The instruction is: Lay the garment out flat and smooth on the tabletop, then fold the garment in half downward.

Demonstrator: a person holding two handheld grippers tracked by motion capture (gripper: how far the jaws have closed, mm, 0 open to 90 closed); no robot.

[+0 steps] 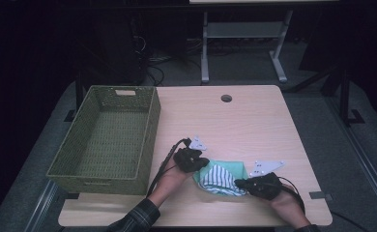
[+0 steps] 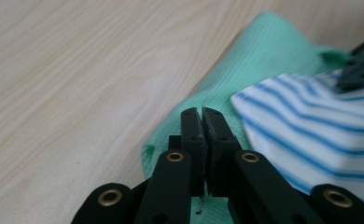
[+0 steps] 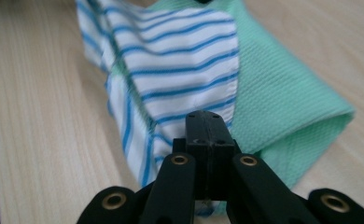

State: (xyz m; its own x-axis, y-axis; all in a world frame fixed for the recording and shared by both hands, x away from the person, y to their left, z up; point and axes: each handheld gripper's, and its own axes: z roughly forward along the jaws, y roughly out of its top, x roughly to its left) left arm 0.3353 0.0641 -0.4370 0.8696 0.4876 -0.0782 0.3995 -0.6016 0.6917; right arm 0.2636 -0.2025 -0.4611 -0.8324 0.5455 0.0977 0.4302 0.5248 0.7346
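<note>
Two tools closed at a folded cloth, near front edge of the light wood worktop (image 1: 254, 121)

Left tool (image 2: 202, 112) jaws pressed together, tips on the green waffle-weave cloth's (image 2: 264, 51) edge, seemingly pinching it; right tool (image 3: 207, 116) jaws fully shut, clamped on the white cloth with blue stripes (image 3: 180, 60) lying over the green one; in high view left tool (image 1: 203, 163) at bundle's left end, right tool (image 1: 240, 183) at its right end; olive woven basket (image 1: 148, 140) stands just left of them.
</note>
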